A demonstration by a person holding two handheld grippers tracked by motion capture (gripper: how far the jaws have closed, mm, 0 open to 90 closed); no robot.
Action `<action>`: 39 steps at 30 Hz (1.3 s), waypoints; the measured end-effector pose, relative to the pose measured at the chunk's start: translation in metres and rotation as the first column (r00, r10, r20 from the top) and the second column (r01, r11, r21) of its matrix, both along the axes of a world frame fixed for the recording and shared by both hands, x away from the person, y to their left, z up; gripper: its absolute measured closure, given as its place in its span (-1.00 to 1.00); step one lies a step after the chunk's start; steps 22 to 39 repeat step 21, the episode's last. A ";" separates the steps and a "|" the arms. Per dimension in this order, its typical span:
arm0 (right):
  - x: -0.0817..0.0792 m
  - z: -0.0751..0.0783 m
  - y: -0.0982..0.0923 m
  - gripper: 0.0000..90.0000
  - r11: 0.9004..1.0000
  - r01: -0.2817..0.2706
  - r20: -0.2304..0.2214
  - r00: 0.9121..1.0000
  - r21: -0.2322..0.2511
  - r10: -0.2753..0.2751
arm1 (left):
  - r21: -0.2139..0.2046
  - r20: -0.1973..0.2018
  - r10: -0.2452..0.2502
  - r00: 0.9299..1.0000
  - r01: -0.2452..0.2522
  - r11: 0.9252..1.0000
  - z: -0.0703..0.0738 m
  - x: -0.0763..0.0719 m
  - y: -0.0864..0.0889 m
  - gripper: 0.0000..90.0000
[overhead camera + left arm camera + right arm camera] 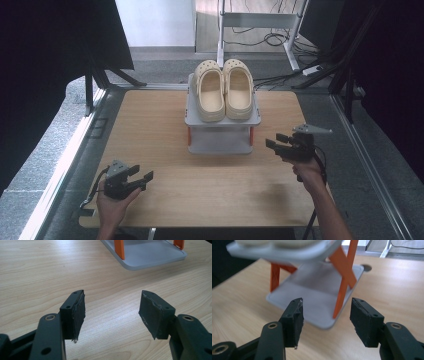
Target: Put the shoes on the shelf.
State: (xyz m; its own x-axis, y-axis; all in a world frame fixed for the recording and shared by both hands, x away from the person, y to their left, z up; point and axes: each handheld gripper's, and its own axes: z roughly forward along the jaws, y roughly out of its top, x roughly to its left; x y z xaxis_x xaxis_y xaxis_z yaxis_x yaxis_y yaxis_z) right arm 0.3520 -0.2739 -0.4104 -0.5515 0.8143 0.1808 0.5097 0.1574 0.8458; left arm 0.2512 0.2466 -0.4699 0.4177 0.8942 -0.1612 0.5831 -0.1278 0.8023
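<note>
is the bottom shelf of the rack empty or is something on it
Empty. In the right gripper view the lower shelf of the rack is bare grey between the orange legs; the cream clogs sit on the top shelf.

A wooden counter [165,130] stands in the room, light brown with a fine grain. A small grey rack [222,120] sits on it, toward the far edge and near the middle. The rack has two flat shelves, one above the other, joined by orange legs [344,277]. A pair of cream shoes [224,90] lies side by side on the top shelf.
</note>
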 end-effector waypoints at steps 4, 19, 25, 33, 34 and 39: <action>-0.006 -0.023 0.000 -0.01 1.000 -0.013 -0.011 1.000 -0.001 0.013 | 0.002 -0.003 -0.003 1.000 0.003 1.000 -0.001 0.000 -0.001 -0.15; -0.010 -0.037 0.001 -0.02 1.000 -0.016 -0.007 1.000 -0.006 0.016 | 0.005 -0.004 -0.005 1.000 0.005 1.000 -0.001 0.000 -0.001 -0.15; -0.011 -0.038 0.001 -0.03 1.000 -0.013 -0.006 1.000 -0.005 0.013 | 0.006 -0.004 -0.004 1.000 0.004 1.000 -0.001 0.000 -0.001 -0.15; -0.011 -0.038 0.001 -0.03 1.000 -0.013 -0.006 1.000 -0.005 0.013 | 0.006 -0.004 -0.004 1.000 0.004 1.000 -0.001 0.000 -0.001 -0.15; -0.011 -0.038 0.001 -0.03 1.000 -0.013 -0.006 1.000 -0.005 0.013 | 0.006 -0.004 -0.004 1.000 0.004 1.000 -0.001 0.000 -0.001 -0.15; -0.011 -0.038 0.001 -0.03 1.000 -0.013 -0.006 1.000 -0.005 0.013 | 0.006 -0.004 -0.004 1.000 0.004 1.000 -0.001 0.000 -0.001 -0.15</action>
